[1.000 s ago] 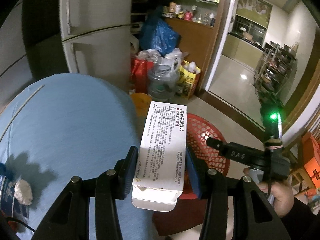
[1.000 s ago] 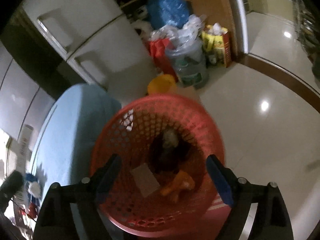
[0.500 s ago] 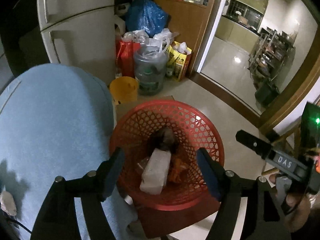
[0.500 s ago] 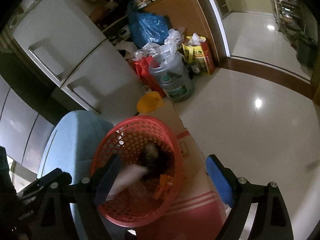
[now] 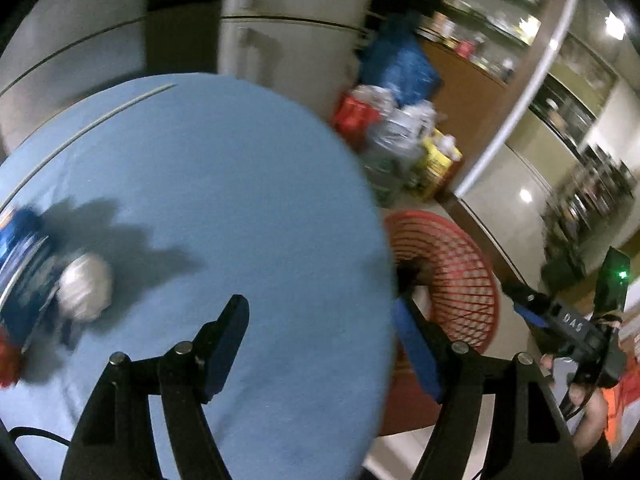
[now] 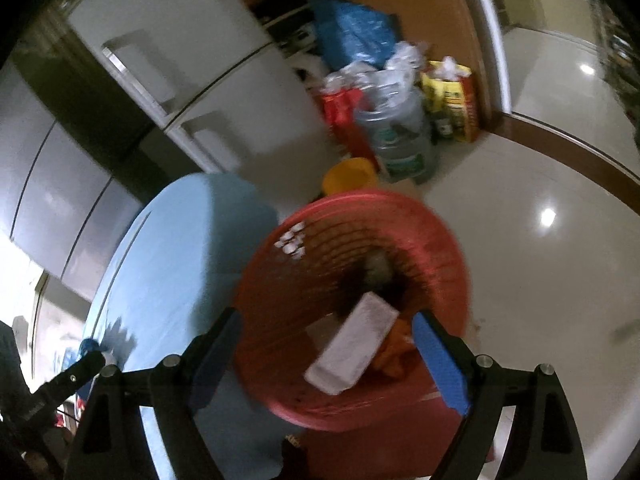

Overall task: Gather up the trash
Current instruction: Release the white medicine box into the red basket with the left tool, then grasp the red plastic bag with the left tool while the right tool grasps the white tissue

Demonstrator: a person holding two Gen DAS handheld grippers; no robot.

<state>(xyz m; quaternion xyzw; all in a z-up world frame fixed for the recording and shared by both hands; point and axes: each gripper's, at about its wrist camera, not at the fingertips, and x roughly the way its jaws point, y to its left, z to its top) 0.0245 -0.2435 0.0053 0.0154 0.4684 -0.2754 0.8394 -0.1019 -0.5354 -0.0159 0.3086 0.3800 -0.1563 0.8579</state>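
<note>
Dim indoor light, heavy motion blur and dark fisheye corners in both views; ceiling lamps glare on the floor.

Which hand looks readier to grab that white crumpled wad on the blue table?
Left, probably. The left gripper is open over the blue table, the white wad near; the right gripper faces the red basket.

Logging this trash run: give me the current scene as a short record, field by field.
left gripper: open, empty, over the blue table
right gripper: open, empty, above the red basket
red basket: on the floor beside the table
white box: lying tilted inside the basket
other basket contents: orange wrapper, a dark item too blurred to name
left on table: crumpled white paper next to a blue packet
image quality: both views motion-blurred
</note>
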